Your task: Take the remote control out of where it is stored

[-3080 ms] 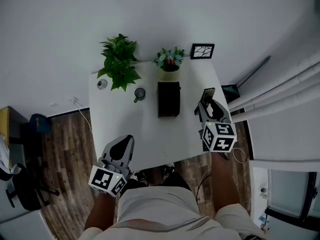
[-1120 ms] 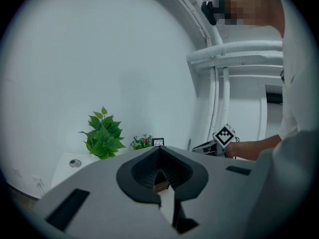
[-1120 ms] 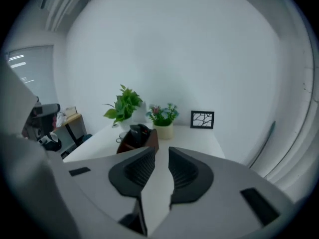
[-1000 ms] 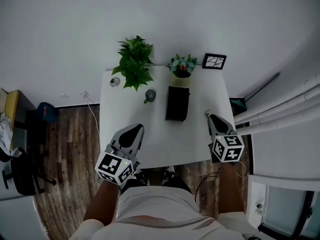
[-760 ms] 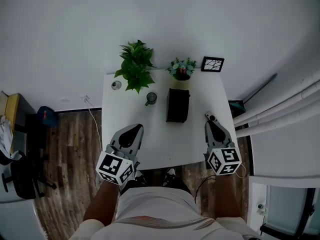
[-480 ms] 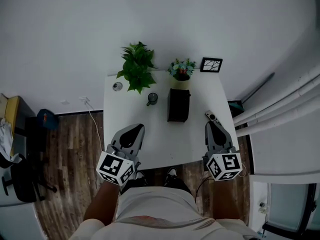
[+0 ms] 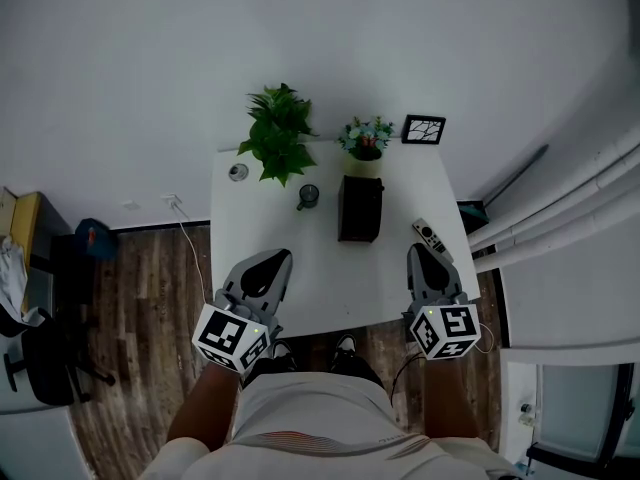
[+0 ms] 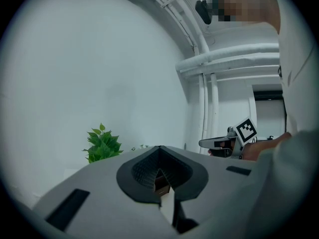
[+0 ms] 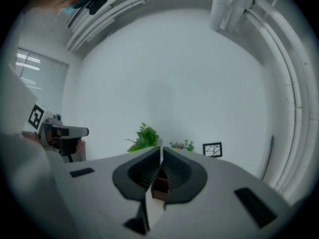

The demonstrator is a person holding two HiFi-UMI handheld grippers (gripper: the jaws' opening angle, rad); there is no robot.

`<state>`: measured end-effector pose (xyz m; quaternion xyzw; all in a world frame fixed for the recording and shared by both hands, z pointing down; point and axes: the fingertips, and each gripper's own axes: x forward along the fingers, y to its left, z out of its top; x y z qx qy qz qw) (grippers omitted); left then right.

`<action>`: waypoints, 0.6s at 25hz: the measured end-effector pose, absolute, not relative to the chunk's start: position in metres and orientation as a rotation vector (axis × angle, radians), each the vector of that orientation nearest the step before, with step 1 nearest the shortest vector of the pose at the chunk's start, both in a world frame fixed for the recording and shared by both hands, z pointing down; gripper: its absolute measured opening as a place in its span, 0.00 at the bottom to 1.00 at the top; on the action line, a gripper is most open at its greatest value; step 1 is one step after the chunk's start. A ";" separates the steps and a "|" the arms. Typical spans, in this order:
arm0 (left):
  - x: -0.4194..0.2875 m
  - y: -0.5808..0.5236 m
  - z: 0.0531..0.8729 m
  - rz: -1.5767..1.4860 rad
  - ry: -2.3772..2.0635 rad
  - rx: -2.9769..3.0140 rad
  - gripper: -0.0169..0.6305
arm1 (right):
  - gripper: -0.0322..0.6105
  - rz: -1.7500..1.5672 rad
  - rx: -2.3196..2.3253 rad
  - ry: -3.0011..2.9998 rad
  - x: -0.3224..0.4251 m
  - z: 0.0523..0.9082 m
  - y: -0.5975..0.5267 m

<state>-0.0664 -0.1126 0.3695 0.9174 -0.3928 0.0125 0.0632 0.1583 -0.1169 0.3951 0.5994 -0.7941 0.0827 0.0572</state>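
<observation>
Remote control (image 7: 428, 233): lying flat on the table (image 7: 300, 258), near its right edge, out in the open to the right of the dark box (image 7: 360, 208) and apart from it.
Right claw (image 7: 420, 255): its jaws have just been closing and are now pressed together with nothing between them; it hangs just short of the remote, tips pointing toward it.
Left claw (image 7: 272, 260): pressed together as well, empty, over the near left part of the table.
Step in hand: I judge the remote is already out of its storage, so what remains is to leave it lying as it is.
How to do it well: I draw my right claw straight toward me, not sideways. The remote sits close to the edge, and a brush from my tips could slide it off.
Left side: I keep it level and well clear of the mug (image 7: 308, 196).
</observation>
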 end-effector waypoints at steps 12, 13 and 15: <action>-0.070 -0.110 0.372 0.055 -1.197 2.771 0.04 | 0.10 0.231 1.784 -2.359 0.150 0.410 -0.129; -0.069 -0.109 0.373 0.058 -1.195 2.771 0.04 | 0.10 0.235 1.774 -2.339 0.148 0.417 -0.133; -0.069 -0.107 0.376 0.067 -1.188 2.769 0.04 | 0.10 0.251 1.790 -2.294 0.147 0.430 -0.144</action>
